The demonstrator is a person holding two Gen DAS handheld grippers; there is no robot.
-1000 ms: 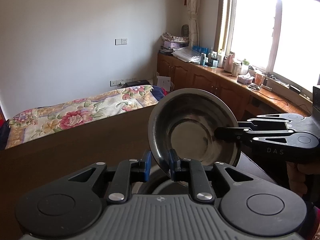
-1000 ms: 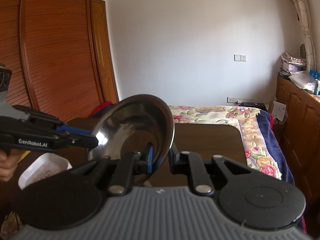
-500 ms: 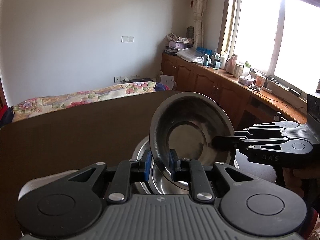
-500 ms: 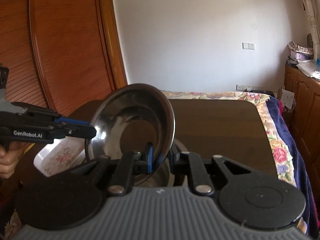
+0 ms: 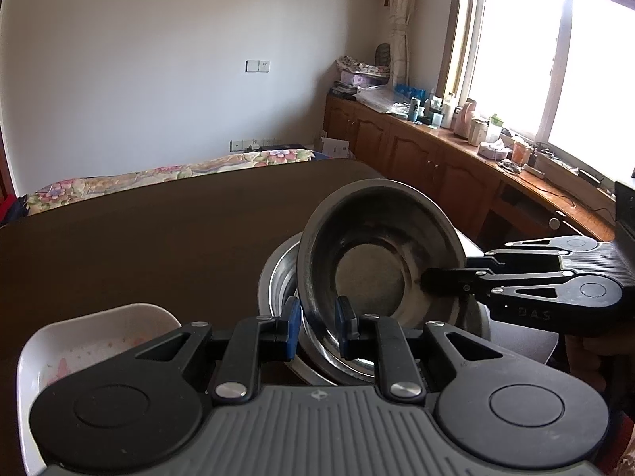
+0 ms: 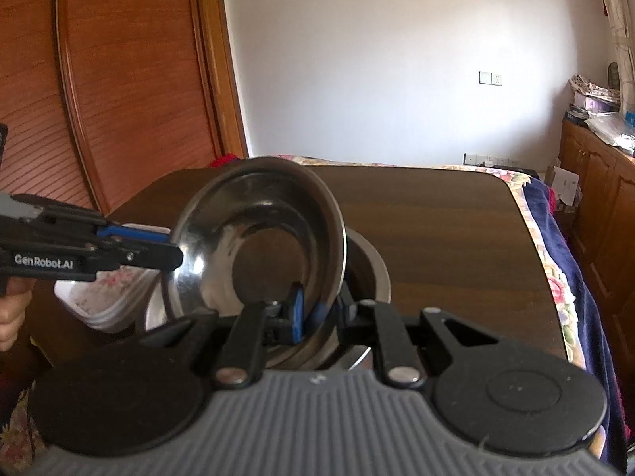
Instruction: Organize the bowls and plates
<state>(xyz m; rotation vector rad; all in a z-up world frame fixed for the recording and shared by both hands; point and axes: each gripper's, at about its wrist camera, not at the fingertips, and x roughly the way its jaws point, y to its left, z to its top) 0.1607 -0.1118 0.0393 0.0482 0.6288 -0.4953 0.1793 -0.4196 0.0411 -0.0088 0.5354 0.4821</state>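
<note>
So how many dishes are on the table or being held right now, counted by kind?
Steel bowls: 2, the held steel bowl and the larger steel bowl on the table under it.
White floral dishes: 1, the white dish.
Total: 3, though the white dish may be a stack.

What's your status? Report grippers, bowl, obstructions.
Left gripper and right gripper both shut on steel bowl, opposite rims. Bowl tilted, above larger steel bowl on table. White dish alongside, not blocking.
</note>
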